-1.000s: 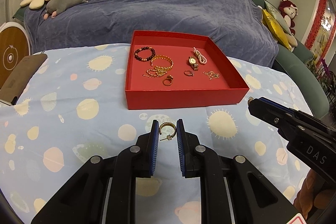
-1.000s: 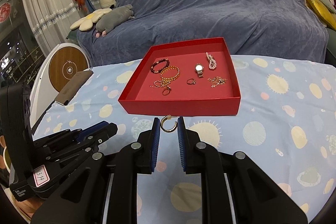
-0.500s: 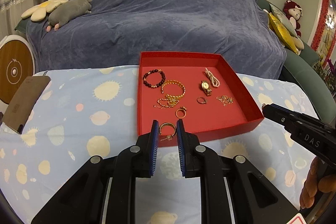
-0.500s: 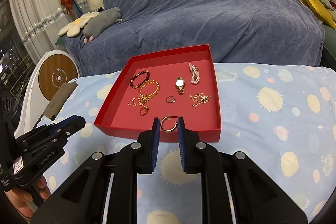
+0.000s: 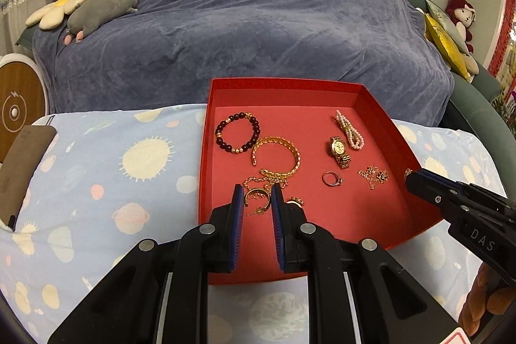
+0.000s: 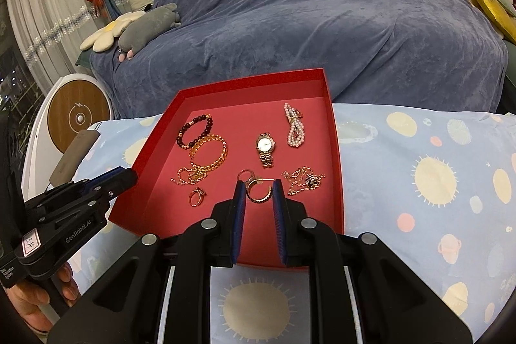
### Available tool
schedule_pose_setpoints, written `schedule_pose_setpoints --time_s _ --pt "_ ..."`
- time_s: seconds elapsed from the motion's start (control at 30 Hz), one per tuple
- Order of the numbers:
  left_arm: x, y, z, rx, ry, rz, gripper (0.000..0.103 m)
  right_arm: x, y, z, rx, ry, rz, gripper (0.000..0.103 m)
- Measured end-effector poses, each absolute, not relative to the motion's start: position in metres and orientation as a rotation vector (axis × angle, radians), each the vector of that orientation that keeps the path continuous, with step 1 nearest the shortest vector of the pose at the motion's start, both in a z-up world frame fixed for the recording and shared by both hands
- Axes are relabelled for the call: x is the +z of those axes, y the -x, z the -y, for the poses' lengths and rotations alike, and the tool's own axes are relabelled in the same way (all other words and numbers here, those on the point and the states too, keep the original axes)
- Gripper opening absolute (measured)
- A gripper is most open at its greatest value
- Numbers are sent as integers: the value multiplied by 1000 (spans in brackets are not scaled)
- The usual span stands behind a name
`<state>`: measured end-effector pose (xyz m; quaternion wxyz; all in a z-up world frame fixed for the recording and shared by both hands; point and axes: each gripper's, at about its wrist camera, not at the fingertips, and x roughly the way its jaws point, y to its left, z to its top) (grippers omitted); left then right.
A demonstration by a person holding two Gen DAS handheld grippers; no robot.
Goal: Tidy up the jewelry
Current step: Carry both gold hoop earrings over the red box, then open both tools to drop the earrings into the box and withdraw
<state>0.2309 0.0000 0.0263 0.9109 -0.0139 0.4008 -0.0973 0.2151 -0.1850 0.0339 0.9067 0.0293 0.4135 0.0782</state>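
A red tray (image 5: 371, 95) (image 6: 335, 157) sits on the blue patterned tablecloth and holds a dark bead bracelet (image 5: 238, 132), a gold bangle (image 5: 277, 157), a gold watch (image 5: 339, 151), a pearl bracelet (image 5: 349, 130), rings and chains. My left gripper (image 5: 257, 205) is shut on a gold hoop earring (image 5: 258, 199) and holds it over the tray's front left part. My right gripper (image 6: 260, 194) is shut on a second gold hoop earring (image 6: 259, 191) over the tray's front middle, near a ring (image 6: 245, 173) and a thin chain (image 6: 303, 179).
A sofa under a blue cover (image 5: 258, 21) with plush toys (image 5: 96, 8) stands behind the table. A brown flat case (image 5: 22, 163) lies at the table's left edge. A round wood-faced device (image 6: 77, 118) stands to the left.
Both grippers have moved forward from the tablecloth in front of the tray to over the tray's floor, each still holding its hoop earring.
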Motion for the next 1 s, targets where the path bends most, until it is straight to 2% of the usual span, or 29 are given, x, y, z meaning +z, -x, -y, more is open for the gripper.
schedule_pose_setpoints --time_s 0.27,0.33,0.37,0.4,0.43,0.5,0.6,0.63,0.7,0.83,1.0 --pt "17 -239 7 -206 14 -838 17 25 -221 188 150 -64 -852 17" --pt "19 -238 5 -206 21 -832 21 27 -220 190 149 -68 -849 18" --pt "21 -238 4 -206 29 -826 26 29 -220 190 147 -69 -844 18" --pt "23 -238 3 -205 37 -821 35 31 -220 191 147 -72 -839 18" --pt "26 -238 1 -197 43 -815 39 34 -220 191 149 -74 -834 18" --pt "33 -237 -3 -192 62 -803 42 43 -217 193 144 -75 -816 18" --pt "43 -232 -9 -188 95 -797 43 58 -210 196 140 -92 -792 20" --pt "47 -229 -10 -184 96 -795 43 63 -207 198 138 -97 -786 26" --pt "54 -220 -12 -177 84 -783 43 73 -199 198 140 -91 -777 31" --pt "61 -196 -14 -154 43 -764 48 87 -178 194 126 -47 -758 34" --pt "63 -170 -15 -150 46 -770 48 91 -156 193 130 -85 -772 36"
